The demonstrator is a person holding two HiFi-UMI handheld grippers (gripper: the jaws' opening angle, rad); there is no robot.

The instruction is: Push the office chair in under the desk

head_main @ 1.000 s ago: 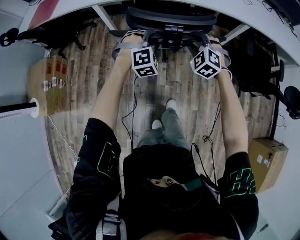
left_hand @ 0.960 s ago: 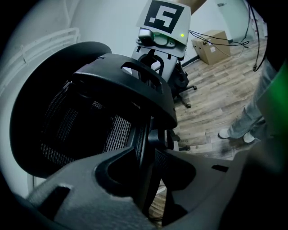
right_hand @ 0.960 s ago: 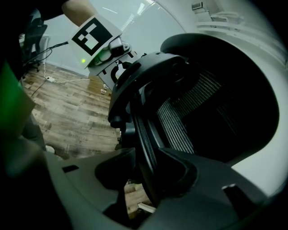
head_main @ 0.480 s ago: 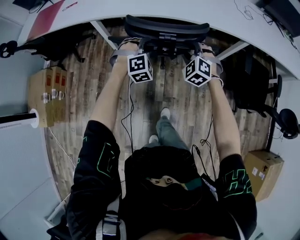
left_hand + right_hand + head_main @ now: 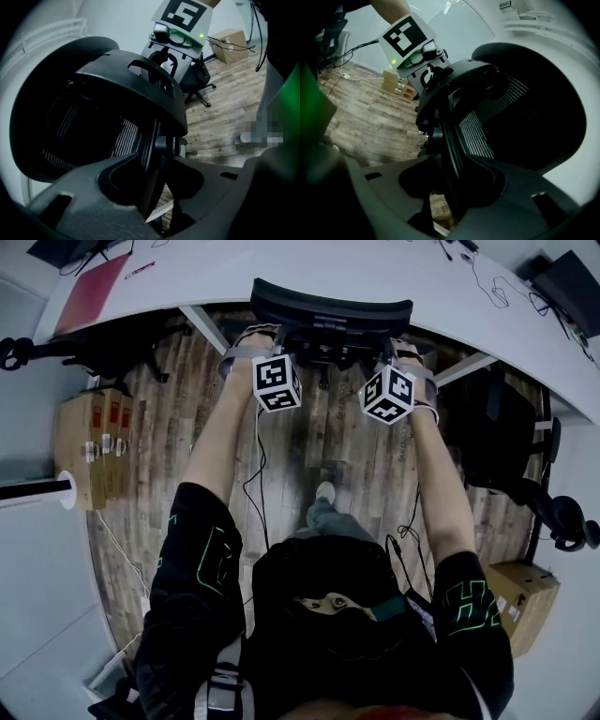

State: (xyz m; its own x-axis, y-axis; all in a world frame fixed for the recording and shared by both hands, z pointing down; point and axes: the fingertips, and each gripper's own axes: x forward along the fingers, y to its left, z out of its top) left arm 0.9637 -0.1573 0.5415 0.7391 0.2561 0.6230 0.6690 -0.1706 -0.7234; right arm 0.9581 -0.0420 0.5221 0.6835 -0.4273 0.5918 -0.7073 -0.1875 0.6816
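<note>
The black mesh office chair stands at the top of the head view, its backrest against the edge of the white desk and its seat hidden beneath. My left gripper grips the backrest's left side and my right gripper its right side. In the left gripper view the backrest's rim runs between the jaws of the left gripper. The right gripper view mirrors this, with the rim clamped in the right gripper. Each gripper is shut on the rim.
Another black chair sits under the desk at left and a third at right. Cardboard boxes stand on the wooden floor at left, one more box at lower right. Cables trail beside the person's foot. A red folder lies on the desk.
Both grippers and the chair have moved toward the desk, so the backrest now meets the desk edge. The person has stepped forward behind it.
</note>
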